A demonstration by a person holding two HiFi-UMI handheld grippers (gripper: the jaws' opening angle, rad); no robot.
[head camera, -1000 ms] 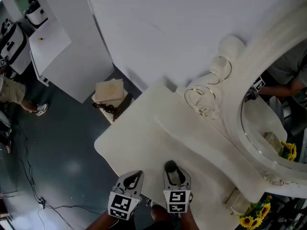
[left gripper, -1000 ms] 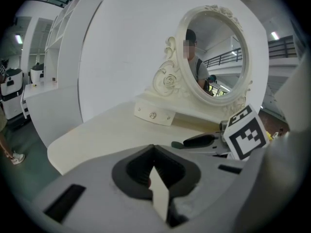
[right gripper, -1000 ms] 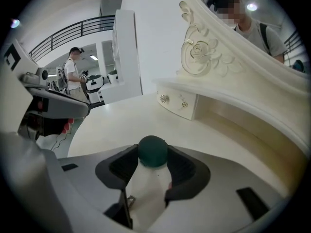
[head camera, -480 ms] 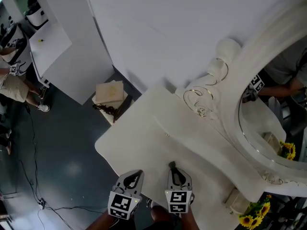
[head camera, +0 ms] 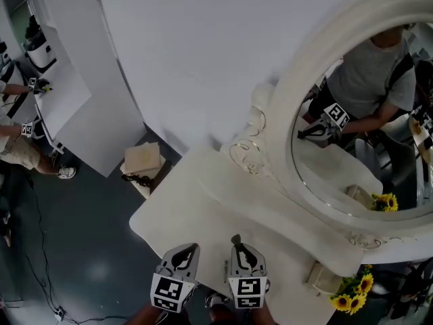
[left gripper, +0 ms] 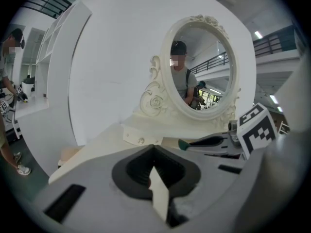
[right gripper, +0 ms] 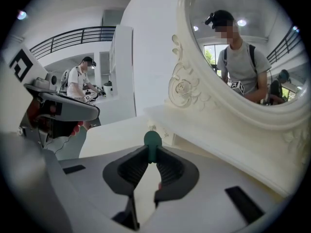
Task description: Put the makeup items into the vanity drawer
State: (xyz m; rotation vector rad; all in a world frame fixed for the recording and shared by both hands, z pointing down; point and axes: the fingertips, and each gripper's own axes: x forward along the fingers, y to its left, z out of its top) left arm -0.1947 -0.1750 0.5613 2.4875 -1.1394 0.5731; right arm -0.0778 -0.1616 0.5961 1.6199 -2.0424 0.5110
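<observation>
Down at the bottom edge of the head view, both tools sit over the near rim of the white worktop (head camera: 177, 202). The right hand-held gripper (head camera: 237, 244) had its jaws spread around a dark item a second ago. They have just been closing, and now they pinch the green-tipped makeup item (head camera: 236, 239), whose tip pokes out ahead of the jaws. The left hand-held gripper (head camera: 184, 250) sits just beside it with its jaws together. The oval mirror (head camera: 352, 147) takes up far more of the frame than before, so the head has tipped up.

Left gripper view: the jaws meet at the tip with nothing between them, so this one is closed and empty. The green tip shows off to the right, clear of the worktop. The vanity drawer (left gripper: 139, 138), with its small knob, sits under the mirror and looks shut.

Right gripper view: the pads are clamped on a slim stem just under the rounded green end. It is a firm pinch and the item is carried in the air, well short of the drawer.

Judgement: the pick is done and the item is secured. The drawer still needs opening, likely a job for the empty left hand-held gripper, before the drop.
</observation>
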